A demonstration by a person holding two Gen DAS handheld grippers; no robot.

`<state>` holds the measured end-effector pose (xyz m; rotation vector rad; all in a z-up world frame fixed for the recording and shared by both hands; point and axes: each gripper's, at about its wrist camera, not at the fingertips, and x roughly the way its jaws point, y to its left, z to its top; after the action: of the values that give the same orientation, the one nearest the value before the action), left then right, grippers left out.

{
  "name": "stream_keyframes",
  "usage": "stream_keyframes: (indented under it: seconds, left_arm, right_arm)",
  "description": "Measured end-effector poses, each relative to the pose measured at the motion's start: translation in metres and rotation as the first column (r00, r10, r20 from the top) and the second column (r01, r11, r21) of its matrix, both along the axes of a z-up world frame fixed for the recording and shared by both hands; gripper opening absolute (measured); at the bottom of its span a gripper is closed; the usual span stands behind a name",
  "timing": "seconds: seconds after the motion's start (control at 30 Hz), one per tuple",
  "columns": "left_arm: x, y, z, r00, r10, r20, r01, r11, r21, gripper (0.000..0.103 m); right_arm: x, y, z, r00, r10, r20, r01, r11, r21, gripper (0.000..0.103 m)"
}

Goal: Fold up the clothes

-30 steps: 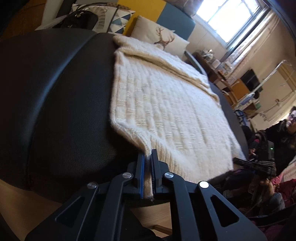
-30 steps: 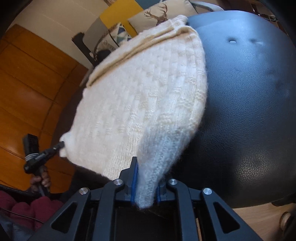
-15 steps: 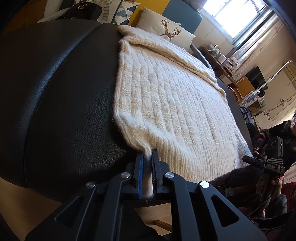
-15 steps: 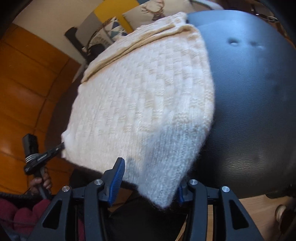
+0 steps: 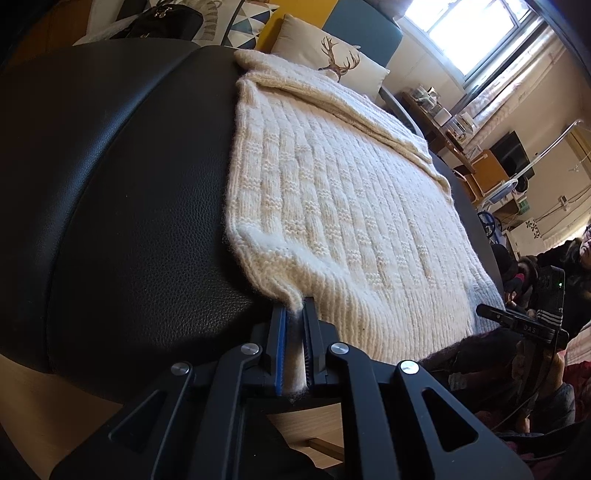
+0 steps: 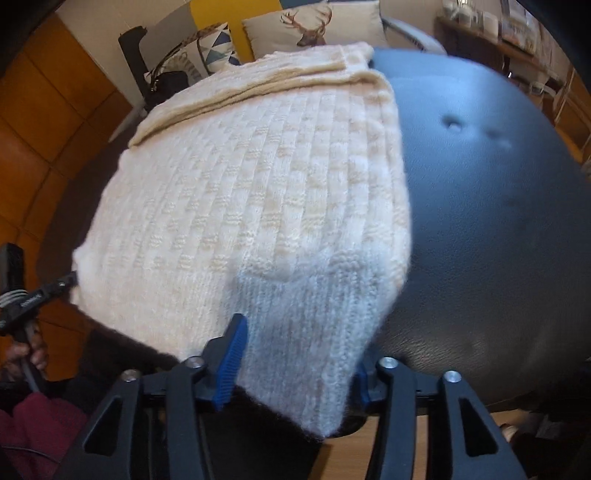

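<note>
A cream knitted sweater (image 5: 332,192) lies flat on a black leather seat (image 5: 122,177), its ribbed hem nearest me. My left gripper (image 5: 294,314) is shut on the hem's near left corner. In the right wrist view the sweater (image 6: 251,192) covers the left part of the seat (image 6: 498,221). My right gripper (image 6: 295,343) is open, its jaws wide on either side of the hem's right corner, which hangs loose over the seat edge between them. The right gripper also shows in the left wrist view (image 5: 524,325).
Cushions (image 5: 332,55) and a black handbag (image 5: 162,22) sit beyond the seat. A person (image 5: 576,266) is at the far right. Wooden floor (image 6: 417,458) lies below the seat edge. Orange wall panels (image 6: 40,122) stand to the left.
My right gripper opened and let go of the hem's right corner, which now rests on the seat edge. The sweater settled flatter. My left gripper stayed shut on its corner.
</note>
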<state>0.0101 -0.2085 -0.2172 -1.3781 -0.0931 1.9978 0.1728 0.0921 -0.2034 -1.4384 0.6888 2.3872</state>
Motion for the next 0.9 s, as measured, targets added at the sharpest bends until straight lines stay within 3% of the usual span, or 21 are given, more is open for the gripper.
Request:
stream_keyframes:
  seconds: [0.07, 0.3, 0.37, 0.5, 0.67, 0.9]
  left_arm:
    - [0.0, 0.0, 0.0, 1.0, -0.001, 0.0, 0.001, 1.0, -0.001, 0.008]
    - [0.005, 0.004, 0.005, 0.998, -0.043, -0.05, 0.043, 0.999, -0.007, 0.008]
    - [0.004, 0.004, 0.009, 0.998, -0.052, -0.047, 0.054, 0.998, 0.033, 0.007]
    - [-0.01, 0.004, 0.025, 0.997, -0.039, -0.06, 0.046, 0.991, 0.125, 0.006]
    - [-0.042, 0.011, 0.064, 0.993, -0.018, -0.116, 0.043, 0.974, 0.222, 0.006]
    - [-0.098, 0.035, 0.103, 0.983, 0.016, -0.182, 0.038, 0.957, 0.287, 0.006]
  right_arm:
    - [0.004, 0.004, 0.0, 1.0, -0.017, -0.027, 0.016, 0.999, -0.038, 0.013]
    - [0.014, 0.009, 0.004, 0.999, -0.016, -0.05, 0.01, 0.994, -0.111, 0.013]
    - [0.007, 0.007, 0.015, 0.997, 0.0, -0.079, -0.009, 0.994, -0.111, 0.013]
    - [-0.011, 0.01, 0.044, 0.974, 0.023, -0.227, -0.055, 0.989, -0.137, 0.012]
    - [-0.046, 0.031, 0.081, 0.935, 0.044, -0.352, -0.095, 0.987, -0.129, 0.011]
    - [-0.082, 0.07, 0.113, 0.897, 0.034, -0.442, -0.098, 0.987, -0.124, 0.011]
